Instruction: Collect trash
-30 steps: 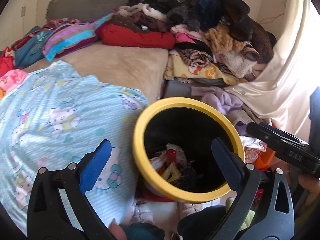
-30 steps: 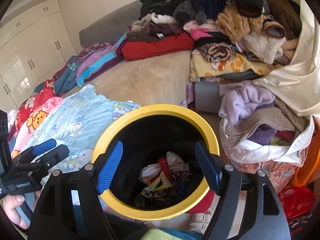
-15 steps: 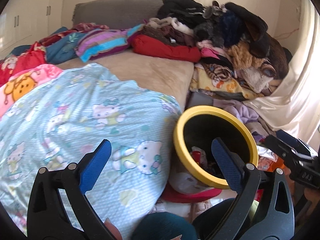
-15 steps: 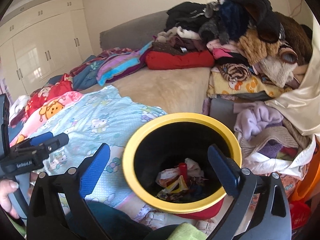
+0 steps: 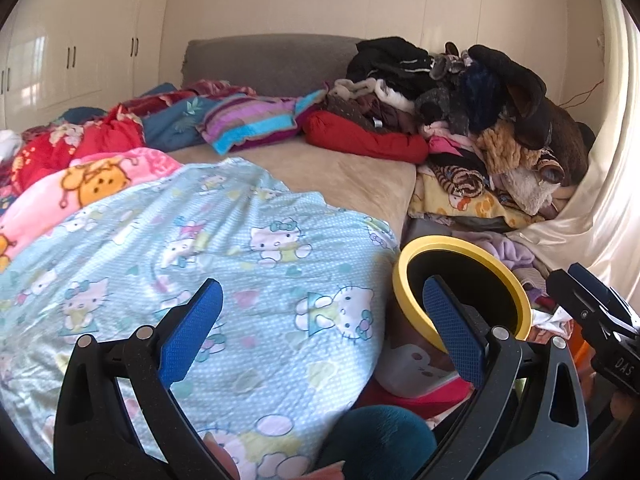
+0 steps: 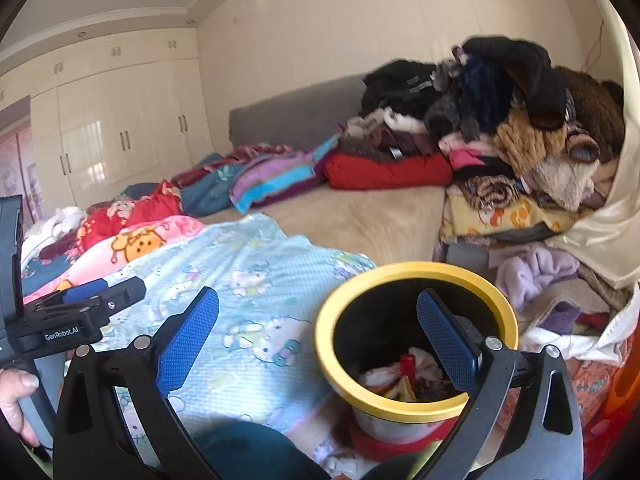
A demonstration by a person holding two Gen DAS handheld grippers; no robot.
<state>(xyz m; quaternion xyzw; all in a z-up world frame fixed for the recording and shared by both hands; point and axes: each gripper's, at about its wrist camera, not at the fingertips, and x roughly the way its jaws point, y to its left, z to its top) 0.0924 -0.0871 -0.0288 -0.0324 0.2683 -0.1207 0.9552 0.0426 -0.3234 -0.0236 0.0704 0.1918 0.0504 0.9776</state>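
The left gripper (image 5: 320, 334) is spread wide and nothing is held between its blue pads; the right gripper (image 6: 318, 338) is likewise spread wide and empty. A yellow-rimmed trash bin (image 6: 416, 276) is seen just ahead of the right gripper's right finger, on the floor against the bed's edge; in the left wrist view the same trash bin (image 5: 460, 246) lies ahead and to the right of the left gripper. Inside it, crumpled wrappers (image 6: 404, 380) and a small red item are heaped at the bottom.

The wrappers are judged light, soft and crackly, likely slippery; a pinch across a bunched fold would probably serve best, with little squeeze needed. The bin looks stiff and light, and its thick rim would offer the firmest hold if it had to be moved.

A Hello Kitty blanket (image 5: 224, 240) is spread ahead of and to the left of both grippers. No loose trash can be made out on it.

"GenRobot.AI" is read on the left gripper's body in the right wrist view, and "DAS" on the right gripper's body in the left wrist view.
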